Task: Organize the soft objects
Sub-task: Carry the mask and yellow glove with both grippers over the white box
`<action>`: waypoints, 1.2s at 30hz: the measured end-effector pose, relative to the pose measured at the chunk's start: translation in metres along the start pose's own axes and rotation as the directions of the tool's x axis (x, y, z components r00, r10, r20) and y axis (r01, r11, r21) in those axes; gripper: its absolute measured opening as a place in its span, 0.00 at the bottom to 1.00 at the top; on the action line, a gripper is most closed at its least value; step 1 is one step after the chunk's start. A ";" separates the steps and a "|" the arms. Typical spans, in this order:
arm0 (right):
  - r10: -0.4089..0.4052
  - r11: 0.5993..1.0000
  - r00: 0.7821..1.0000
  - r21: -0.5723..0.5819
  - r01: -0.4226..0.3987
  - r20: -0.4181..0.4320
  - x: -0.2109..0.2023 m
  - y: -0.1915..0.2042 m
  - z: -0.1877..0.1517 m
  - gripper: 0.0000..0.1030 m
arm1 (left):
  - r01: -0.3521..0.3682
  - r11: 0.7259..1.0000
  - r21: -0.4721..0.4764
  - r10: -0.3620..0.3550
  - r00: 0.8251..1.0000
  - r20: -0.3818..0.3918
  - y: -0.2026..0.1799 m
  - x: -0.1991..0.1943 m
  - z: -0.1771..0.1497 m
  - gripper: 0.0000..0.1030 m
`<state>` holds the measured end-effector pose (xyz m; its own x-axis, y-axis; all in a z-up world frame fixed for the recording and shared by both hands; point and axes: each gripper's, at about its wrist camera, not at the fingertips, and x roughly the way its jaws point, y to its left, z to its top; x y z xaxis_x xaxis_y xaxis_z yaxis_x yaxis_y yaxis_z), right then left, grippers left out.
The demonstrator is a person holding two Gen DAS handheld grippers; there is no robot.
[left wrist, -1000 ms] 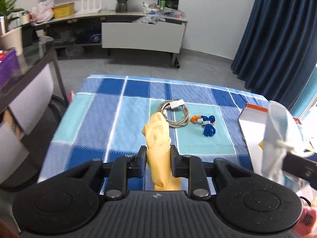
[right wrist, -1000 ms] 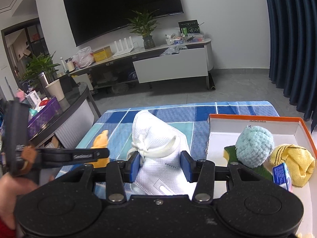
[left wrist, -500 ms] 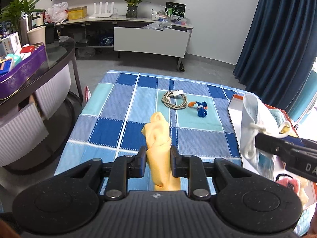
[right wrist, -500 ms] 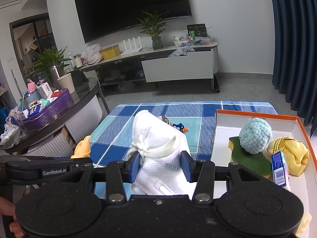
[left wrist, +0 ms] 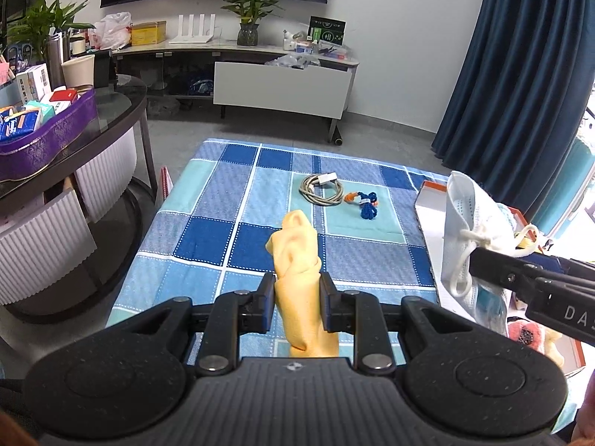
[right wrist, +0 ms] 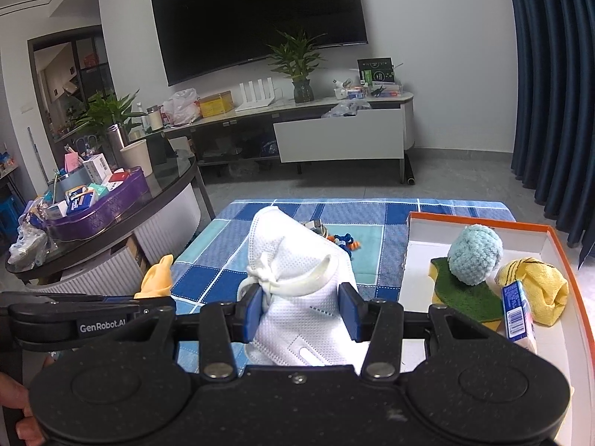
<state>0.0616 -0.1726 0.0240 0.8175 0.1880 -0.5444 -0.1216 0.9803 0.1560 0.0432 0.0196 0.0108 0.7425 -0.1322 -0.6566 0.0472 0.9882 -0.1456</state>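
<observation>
cloth (left wrist: 297,260), yellow and limp, droops from the left gripper (left wrist: 297,293) fingers pinching its middle above the table (left wrist: 230,200); right gripper (right wrist: 303,312) pinches a light face mask (right wrist: 297,275) beside the box (right wrist: 557,238).

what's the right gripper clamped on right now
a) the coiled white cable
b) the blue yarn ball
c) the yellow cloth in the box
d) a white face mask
d: in the right wrist view the right gripper has its jaws closed on the white face mask, while the blue yarn ball and yellow cloth lie in the box and the coiled cable rests on the table.
</observation>
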 end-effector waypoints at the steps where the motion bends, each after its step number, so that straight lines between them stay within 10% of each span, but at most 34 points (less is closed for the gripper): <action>1: -0.002 1.000 1.000 -0.001 0.002 0.003 -0.002 0.000 0.000 0.52 | 0.004 1.000 -0.003 -0.004 1.000 0.000 0.000 -0.001 -0.001 0.24; 36: -0.051 0.999 0.996 -0.003 0.051 0.068 -0.041 -0.007 -0.006 0.52 | 0.065 0.997 0.047 -0.067 0.997 0.041 -0.023 -0.022 -0.012 0.25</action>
<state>0.0254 -0.1868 0.0409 0.8588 0.1331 -0.4948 -0.0811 0.9888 0.1252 0.0174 -0.0009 0.0196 0.7644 -0.1950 -0.6145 0.1271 0.9800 -0.1529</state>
